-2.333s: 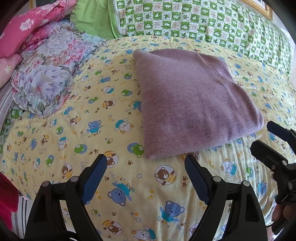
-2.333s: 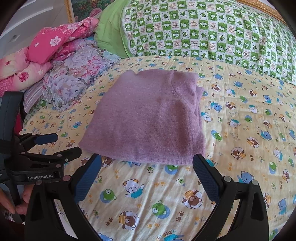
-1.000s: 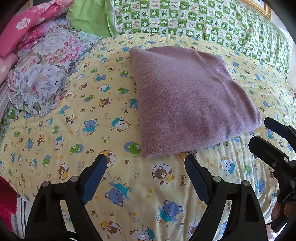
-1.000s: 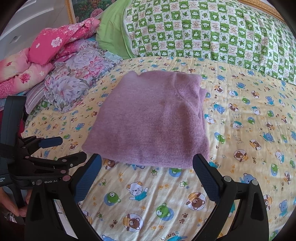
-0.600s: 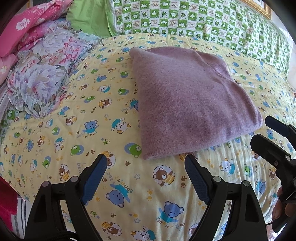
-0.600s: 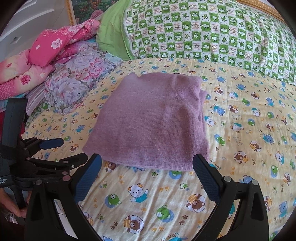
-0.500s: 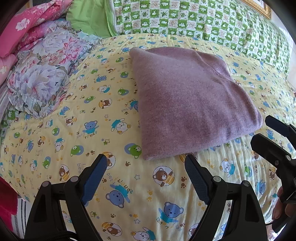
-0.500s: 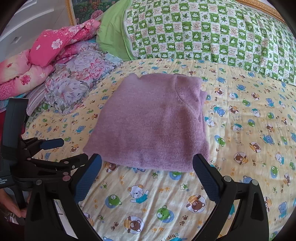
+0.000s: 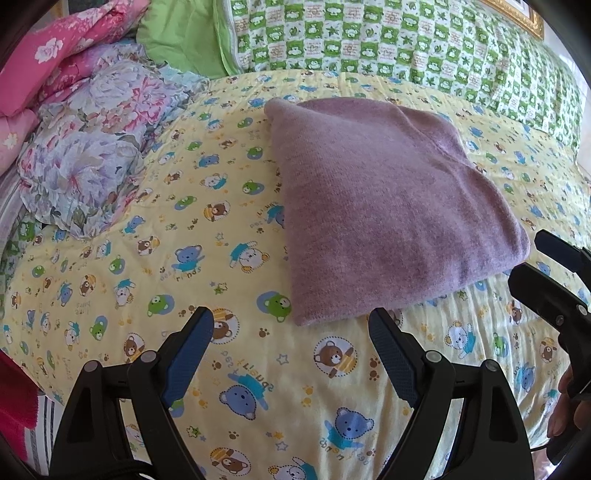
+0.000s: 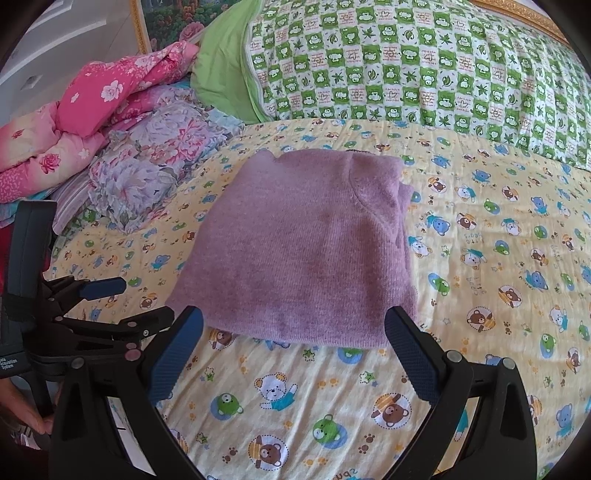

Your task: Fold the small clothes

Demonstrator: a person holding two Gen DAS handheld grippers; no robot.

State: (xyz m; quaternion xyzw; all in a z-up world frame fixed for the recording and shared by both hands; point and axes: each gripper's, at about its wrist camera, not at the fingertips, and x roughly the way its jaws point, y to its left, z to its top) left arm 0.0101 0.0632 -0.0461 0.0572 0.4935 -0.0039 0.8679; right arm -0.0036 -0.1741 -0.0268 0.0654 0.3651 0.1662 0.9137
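A purple knit sweater [image 9: 384, 206] lies folded into a flat rectangle on the yellow bear-print bedsheet [image 9: 147, 280]. It also shows in the right wrist view [image 10: 306, 251]. My left gripper [image 9: 291, 339] is open and empty, hovering just short of the sweater's near left corner. My right gripper [image 10: 295, 332] is open and empty, hovering just short of the sweater's near edge. Each gripper shows in the other's view: the right gripper [image 9: 554, 280] at the right edge, the left gripper [image 10: 110, 306] at the left edge.
A crumpled floral cloth [image 9: 92, 155] and pink floral bedding [image 10: 92, 110] are heaped at the left. A green checked quilt [image 10: 424, 62] and a green pillow [image 9: 181, 33] run along the back of the bed.
Both grippers have drifted slightly back and forth before the sweater and stay open. The sweater has not moved.
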